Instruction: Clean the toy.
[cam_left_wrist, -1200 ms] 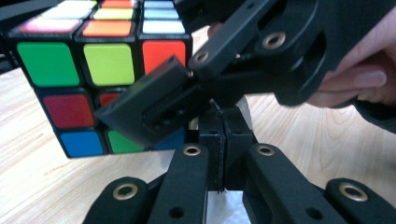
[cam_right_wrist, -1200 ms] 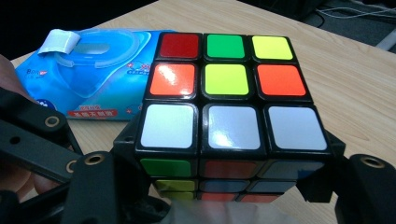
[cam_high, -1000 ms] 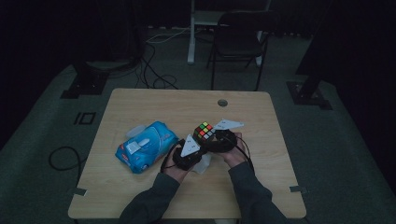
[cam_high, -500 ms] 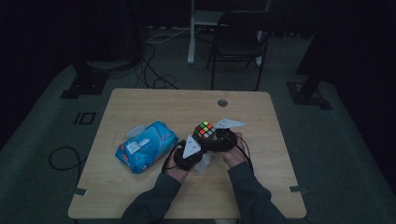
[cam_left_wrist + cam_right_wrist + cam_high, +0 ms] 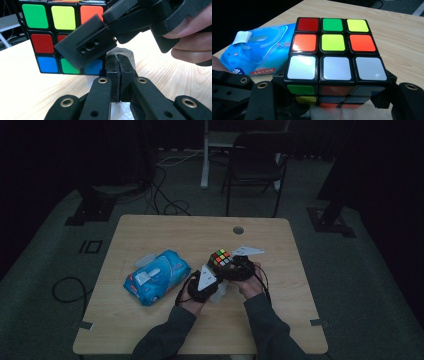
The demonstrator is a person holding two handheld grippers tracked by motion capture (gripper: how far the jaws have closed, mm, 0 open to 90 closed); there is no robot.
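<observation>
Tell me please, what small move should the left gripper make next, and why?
Probably wipe the cube's lower face. The right gripper is shut on the puzzle cube and holds it above the table. The left gripper is shut on a white wipe, just under the cube. The wipes pack lies to the left, lid open.

The high view is dim, the room beyond the tabletop point(image 5: 150, 235) nearly black. Both gripper views are brighter and sharp up close; glare whitens the cube's point(image 5: 333, 62) pale squares.
</observation>
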